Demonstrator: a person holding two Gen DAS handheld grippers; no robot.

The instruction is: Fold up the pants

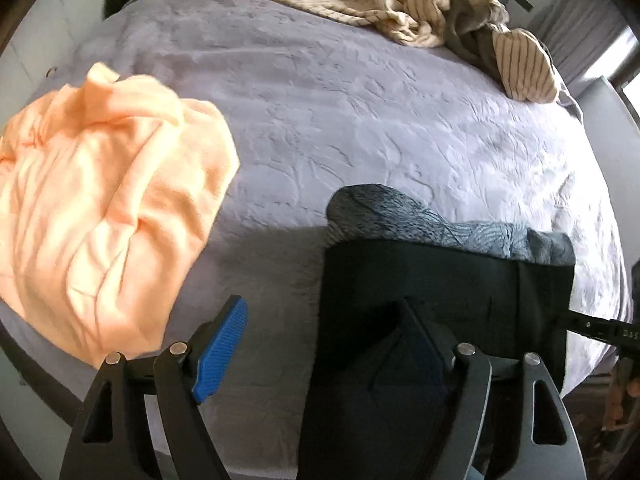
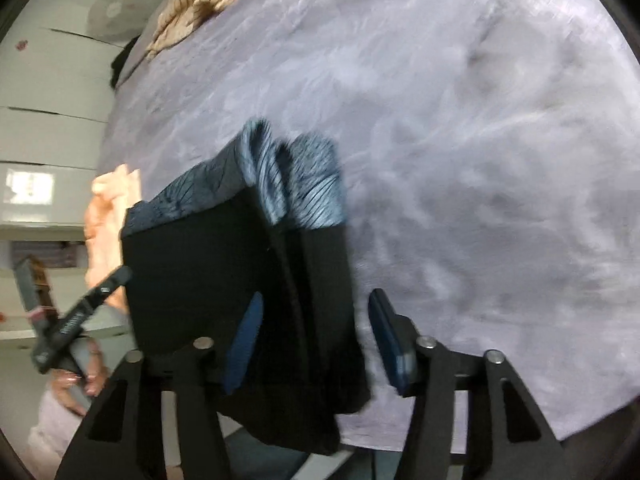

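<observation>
The dark black pants, already doubled into a compact block with a blue-grey patterned lining showing at the far end, lie at the near edge of the lavender embossed bedspread, part hanging over it. Their long axis runs away from both tools. The right gripper looks nearer: its jaws stand spread astride the pants' right edge, clasping nothing. The left gripper is likewise released, one finger over the cloth. A peach garment lies well left; striped beige clothes sit far off.
</observation>
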